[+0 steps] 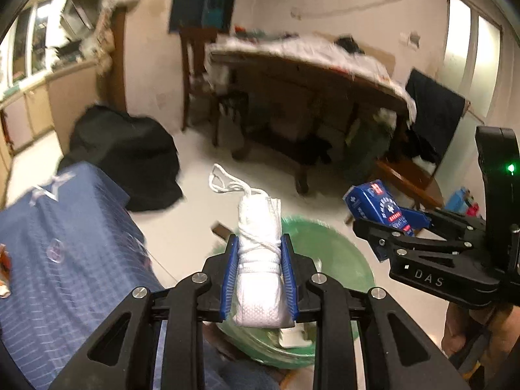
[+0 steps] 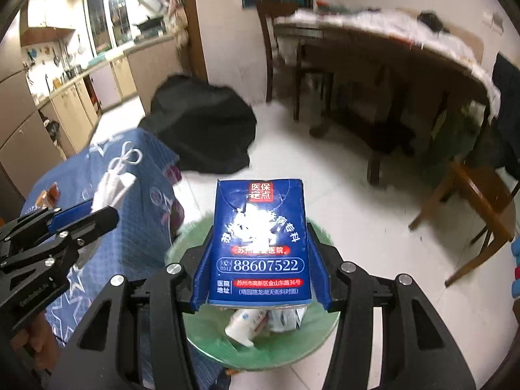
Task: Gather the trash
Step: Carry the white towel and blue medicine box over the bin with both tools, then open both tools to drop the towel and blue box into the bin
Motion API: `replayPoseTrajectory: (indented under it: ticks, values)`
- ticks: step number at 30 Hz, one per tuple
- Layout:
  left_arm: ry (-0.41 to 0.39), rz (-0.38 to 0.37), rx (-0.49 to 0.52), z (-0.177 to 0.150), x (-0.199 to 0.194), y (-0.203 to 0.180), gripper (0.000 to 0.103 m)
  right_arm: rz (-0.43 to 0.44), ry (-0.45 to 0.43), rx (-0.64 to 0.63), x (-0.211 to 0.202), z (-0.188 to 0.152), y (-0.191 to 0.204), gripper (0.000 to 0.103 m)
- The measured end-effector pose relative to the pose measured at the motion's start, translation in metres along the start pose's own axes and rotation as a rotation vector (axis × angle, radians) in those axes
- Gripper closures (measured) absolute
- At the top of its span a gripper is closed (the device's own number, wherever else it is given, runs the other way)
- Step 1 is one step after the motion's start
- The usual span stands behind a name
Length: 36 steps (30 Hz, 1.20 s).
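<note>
My left gripper (image 1: 259,253) is shut on a rolled white face mask (image 1: 259,260) with its ear loops wound round it, held above the green bin (image 1: 331,256). My right gripper (image 2: 260,243) is shut on a blue tissue pack (image 2: 260,240) printed with Chinese text and a phone number, held over the same green bin (image 2: 201,334), which holds white wrappers (image 2: 260,321). The right gripper with the blue pack (image 1: 377,208) shows at the right of the left wrist view. The left gripper with the mask (image 2: 110,185) shows at the left of the right wrist view.
A table with a blue star-print cloth (image 1: 65,243) stands at the left, with small wrappers at its far left edge (image 2: 48,195). A black bag (image 2: 201,130) lies on the white floor. A wooden table (image 2: 390,74) and chair (image 2: 481,201) stand beyond.
</note>
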State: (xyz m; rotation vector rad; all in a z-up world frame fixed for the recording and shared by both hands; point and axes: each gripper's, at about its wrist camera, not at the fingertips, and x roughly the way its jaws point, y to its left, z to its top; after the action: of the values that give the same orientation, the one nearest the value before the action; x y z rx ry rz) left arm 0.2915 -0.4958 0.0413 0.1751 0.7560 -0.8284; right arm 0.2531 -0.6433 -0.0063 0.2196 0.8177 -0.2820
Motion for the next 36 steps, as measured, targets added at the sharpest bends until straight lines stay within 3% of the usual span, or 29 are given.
replayPoseTrajectory:
  ticks: [9,14,25,28,30,32,36]
  values:
    - [0.201,-0.031,0.020,-0.007,0.080,-0.006,0.076,0.034,0.170,0.020,0.040,-0.012,-0.021,0.055]
    - [0.216,-0.024,0.024,-0.013,0.095,-0.007,0.076,0.038,0.189,0.029,0.045,-0.015,-0.027,0.055]
    - [0.209,-0.005,0.012,-0.015,0.091,-0.004,0.076,0.056,0.188,0.040,0.049,-0.016,-0.037,0.054]
    - [0.216,0.009,0.005,-0.014,0.093,0.000,0.069,0.054,0.184,0.046,0.050,-0.016,-0.040,0.053]
    - [0.221,0.023,0.007,-0.014,0.095,0.001,0.054,0.058,0.183,0.061,0.052,-0.017,-0.044,0.049]
    - [0.221,0.032,0.003,-0.014,0.096,0.002,0.046,0.053,0.174,0.073,0.052,-0.018,-0.046,0.045]
    - [0.226,0.038,-0.001,-0.016,0.098,0.003,0.045,0.058,0.171,0.085,0.053,-0.018,-0.049,0.043]
